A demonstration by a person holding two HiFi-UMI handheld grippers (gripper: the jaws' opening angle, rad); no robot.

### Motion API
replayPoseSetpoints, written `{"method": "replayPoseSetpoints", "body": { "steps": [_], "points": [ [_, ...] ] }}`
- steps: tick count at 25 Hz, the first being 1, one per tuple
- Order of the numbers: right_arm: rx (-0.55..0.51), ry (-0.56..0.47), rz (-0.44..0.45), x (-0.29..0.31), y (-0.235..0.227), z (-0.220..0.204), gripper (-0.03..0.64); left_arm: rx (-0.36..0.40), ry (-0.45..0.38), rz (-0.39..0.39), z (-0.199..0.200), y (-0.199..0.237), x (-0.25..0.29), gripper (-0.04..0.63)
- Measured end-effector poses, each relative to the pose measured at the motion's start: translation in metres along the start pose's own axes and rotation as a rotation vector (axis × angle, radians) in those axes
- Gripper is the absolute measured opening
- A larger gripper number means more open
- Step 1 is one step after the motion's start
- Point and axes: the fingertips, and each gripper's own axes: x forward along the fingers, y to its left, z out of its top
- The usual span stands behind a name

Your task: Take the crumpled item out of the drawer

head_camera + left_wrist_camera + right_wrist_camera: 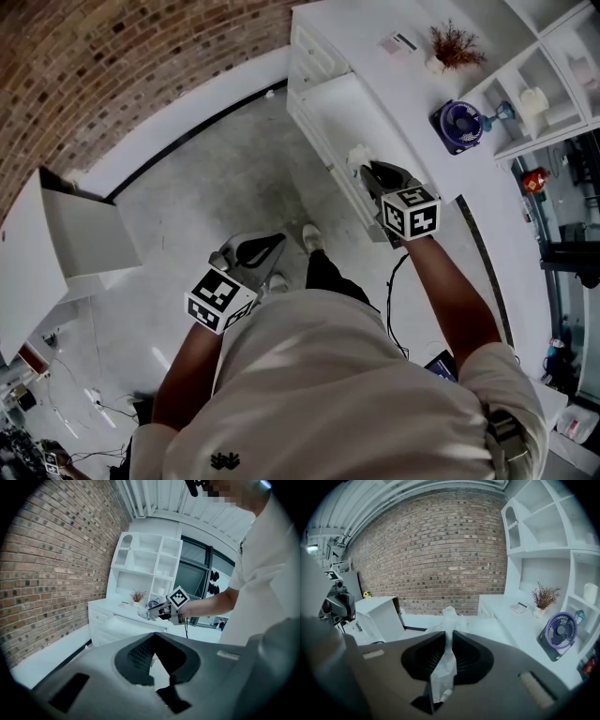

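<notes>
The crumpled item (pixel 358 156) is a white, wrinkled wad. My right gripper (pixel 373 172) is shut on it above the open white drawer (pixel 323 108). In the right gripper view the wad (pixel 449 618) runs between the dark jaws and sticks out past my right gripper's (pixel 449 637) tips. My left gripper (pixel 272 246) hangs lower over the grey floor, away from the drawer. Its jaws (pixel 154 637) meet at the tips with nothing between them. The left gripper view also shows the right gripper (pixel 161 613) holding the wad (pixel 143 612) beside the drawer (pixel 117 625).
On the white cabinet top stand a purple fan (pixel 457 125), a dried plant in a pot (pixel 453 45) and a small card (pixel 398 42). White shelves (pixel 544 84) rise behind. Another white cabinet (pixel 75 234) stands at the left by the brick wall. Cables (pixel 103 408) lie on the floor.
</notes>
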Motion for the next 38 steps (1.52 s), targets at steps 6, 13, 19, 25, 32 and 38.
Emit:
{"method": "replayPoseSetpoints", "body": {
  "steps": [6,13,19,25,32,38],
  "points": [
    [-0.021,-0.023,0.004,-0.024,0.02,0.004,0.06,0.006,-0.01,-0.011,-0.006,-0.01,-0.006,0.006],
    [-0.017,-0.03,0.013,-0.043,0.04,-0.003,0.06,0.012,-0.012,-0.024,-0.013,-0.021,-0.012,0.006],
    [-0.008,-0.036,0.015,-0.057,0.053,-0.01,0.059,0.014,-0.01,-0.034,-0.019,-0.029,-0.016,0.006],
    [0.002,-0.034,0.021,-0.063,0.063,-0.019,0.058,0.017,-0.007,-0.043,-0.026,-0.034,-0.017,0.006],
    [-0.002,-0.04,0.032,-0.071,0.07,-0.018,0.058,0.027,-0.008,-0.037,-0.024,-0.036,-0.021,0.006],
    [-0.007,-0.045,0.04,-0.076,0.074,-0.018,0.058,0.031,-0.01,-0.03,-0.024,-0.037,-0.024,0.006]
  ]
}}
